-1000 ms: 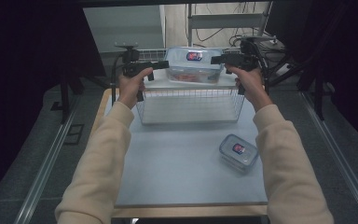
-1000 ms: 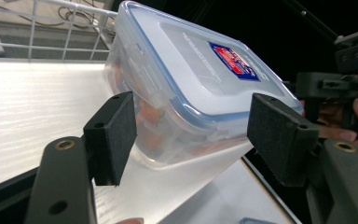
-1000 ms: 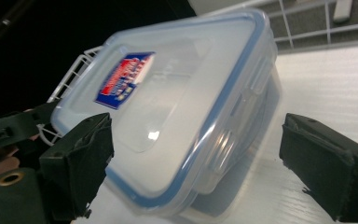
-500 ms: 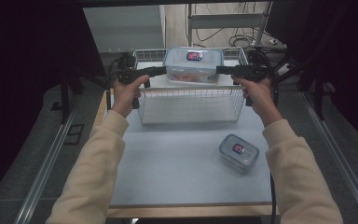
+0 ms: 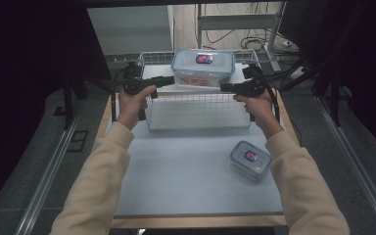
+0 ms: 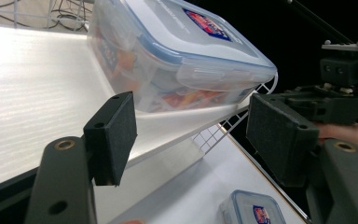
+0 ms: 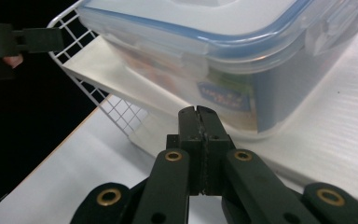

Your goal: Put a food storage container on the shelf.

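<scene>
- Large lidded container [image 5: 203, 67], clear with a blue-rimmed lid and a red-blue label, sits on the white shelf [image 5: 196, 89] that tops the wire basket [image 5: 198, 110]. It lies between the two sets of tongs, a little beyond their tips.
- Left gripper [image 5: 169, 80]: jaws apart, nothing between the pads. In the left gripper view [image 6: 193, 135] the container's near end sits just past the open pads, not touching either one; its end overhangs the shelf edge.
- Right gripper [image 5: 223, 87]: jaws have just been closing and now meet, pad against pad, with nothing caught between them. In the right gripper view [image 7: 198, 114] the shut tips point at the container's lower side wall, close under its green label; cannot tell whether they touch it.
- Both tongs are held level, pointing inward at each other across the container, one hand at each end of the basket.
- Small lidded container [image 5: 250, 160] of the same make lies on the grey table [image 5: 186, 171], well back from the right tongs, beside the right sleeve [image 5: 298, 191]. It also shows low in the left gripper view [image 6: 251, 212].
- Left sleeve [image 5: 98, 181] comes up on the table's left side.
</scene>
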The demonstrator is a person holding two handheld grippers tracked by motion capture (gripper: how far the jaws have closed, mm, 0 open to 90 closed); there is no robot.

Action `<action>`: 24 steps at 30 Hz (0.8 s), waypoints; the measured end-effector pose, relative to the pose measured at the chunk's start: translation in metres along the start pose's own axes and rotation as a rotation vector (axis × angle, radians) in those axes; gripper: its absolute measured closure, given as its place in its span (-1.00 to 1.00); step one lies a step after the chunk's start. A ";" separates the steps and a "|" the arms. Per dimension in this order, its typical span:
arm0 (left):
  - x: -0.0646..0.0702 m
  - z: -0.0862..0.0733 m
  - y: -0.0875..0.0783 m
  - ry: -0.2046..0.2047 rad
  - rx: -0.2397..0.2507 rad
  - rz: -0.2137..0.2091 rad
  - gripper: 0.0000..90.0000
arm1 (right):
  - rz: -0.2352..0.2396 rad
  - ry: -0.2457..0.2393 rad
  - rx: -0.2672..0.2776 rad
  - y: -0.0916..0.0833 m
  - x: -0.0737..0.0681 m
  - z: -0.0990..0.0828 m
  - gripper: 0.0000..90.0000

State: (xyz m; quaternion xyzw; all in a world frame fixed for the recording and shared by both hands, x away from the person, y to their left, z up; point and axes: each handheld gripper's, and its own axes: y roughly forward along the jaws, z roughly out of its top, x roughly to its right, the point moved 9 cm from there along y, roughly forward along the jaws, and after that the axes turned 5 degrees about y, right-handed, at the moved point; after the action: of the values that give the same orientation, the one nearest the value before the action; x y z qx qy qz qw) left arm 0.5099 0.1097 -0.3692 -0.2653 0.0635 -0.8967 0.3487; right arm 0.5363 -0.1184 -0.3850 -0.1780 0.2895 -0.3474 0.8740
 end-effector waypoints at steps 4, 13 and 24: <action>-0.002 -0.001 -0.001 0.001 -0.001 -0.001 -0.27 | -0.021 -0.013 -0.001 0.005 0.004 0.005 0.99; -0.003 -0.003 -0.003 0.000 -0.004 0.001 -0.28 | -0.072 0.010 0.022 0.001 0.017 0.014 0.99; -0.002 -0.007 -0.002 0.007 -0.007 0.012 -0.29 | -0.062 0.035 0.047 -0.004 0.021 0.015 0.99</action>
State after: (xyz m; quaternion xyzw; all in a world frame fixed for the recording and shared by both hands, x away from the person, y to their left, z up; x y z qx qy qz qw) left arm 0.5061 0.1124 -0.3757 -0.2632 0.0696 -0.8952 0.3529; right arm 0.5563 -0.1346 -0.3798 -0.1603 0.2909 -0.3841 0.8615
